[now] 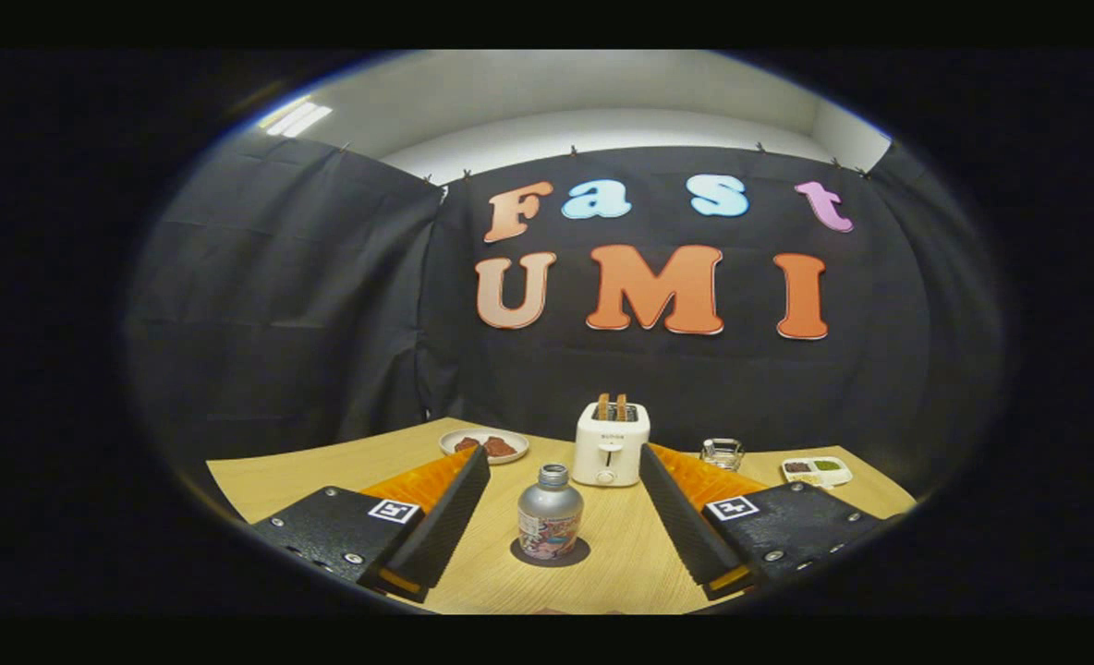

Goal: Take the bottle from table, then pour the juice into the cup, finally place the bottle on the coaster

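A small silver bottle (550, 513) with a coloured label stands upright on a dark round coaster (550, 553) on the wooden table. It sits between my two fingers, apart from both. My gripper (564, 459) is open, its black-padded fingers (445, 517) spread wide to either side of the bottle with nothing held. A small clear glass cup (722, 453) stands beyond the right finger, near the back of the table.
A white toaster (610, 441) with two slices of toast stands just behind the bottle. A plate (483, 444) with brown food lies back left. A white divided dish (816, 470) lies at the far right. The table (307, 471) ends at the black cloth wall.
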`<state>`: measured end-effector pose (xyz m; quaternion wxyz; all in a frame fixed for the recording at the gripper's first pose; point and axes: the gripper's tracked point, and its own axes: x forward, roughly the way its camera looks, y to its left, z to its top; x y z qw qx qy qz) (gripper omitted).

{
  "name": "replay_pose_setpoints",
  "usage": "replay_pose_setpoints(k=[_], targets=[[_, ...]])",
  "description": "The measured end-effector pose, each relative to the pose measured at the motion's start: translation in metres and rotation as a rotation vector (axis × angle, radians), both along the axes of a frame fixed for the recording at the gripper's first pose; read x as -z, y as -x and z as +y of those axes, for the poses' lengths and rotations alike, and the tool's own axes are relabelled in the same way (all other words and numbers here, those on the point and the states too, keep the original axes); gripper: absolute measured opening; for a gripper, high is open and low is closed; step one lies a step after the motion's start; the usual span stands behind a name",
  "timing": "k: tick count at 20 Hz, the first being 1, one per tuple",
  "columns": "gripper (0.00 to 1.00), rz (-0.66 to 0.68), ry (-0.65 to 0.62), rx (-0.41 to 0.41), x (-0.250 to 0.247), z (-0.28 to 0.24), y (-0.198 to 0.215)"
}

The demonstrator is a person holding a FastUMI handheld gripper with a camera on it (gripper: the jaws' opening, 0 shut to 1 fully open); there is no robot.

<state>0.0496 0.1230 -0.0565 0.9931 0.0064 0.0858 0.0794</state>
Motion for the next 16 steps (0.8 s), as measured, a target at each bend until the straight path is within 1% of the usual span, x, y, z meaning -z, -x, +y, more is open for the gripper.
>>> replay_pose_setpoints(k=[5,8,12,16], targets=[[0.97,-0.025,0.006,0.054,-0.02,-0.024,0.019],[0.97,-0.006,-0.007,0.086,-0.012,-0.035,0.031],[0.97,-0.028,-0.005,0.143,-0.005,-0.054,0.037],[0.97,-0.065,-0.011,0.172,-0.017,-0.066,0.043]])
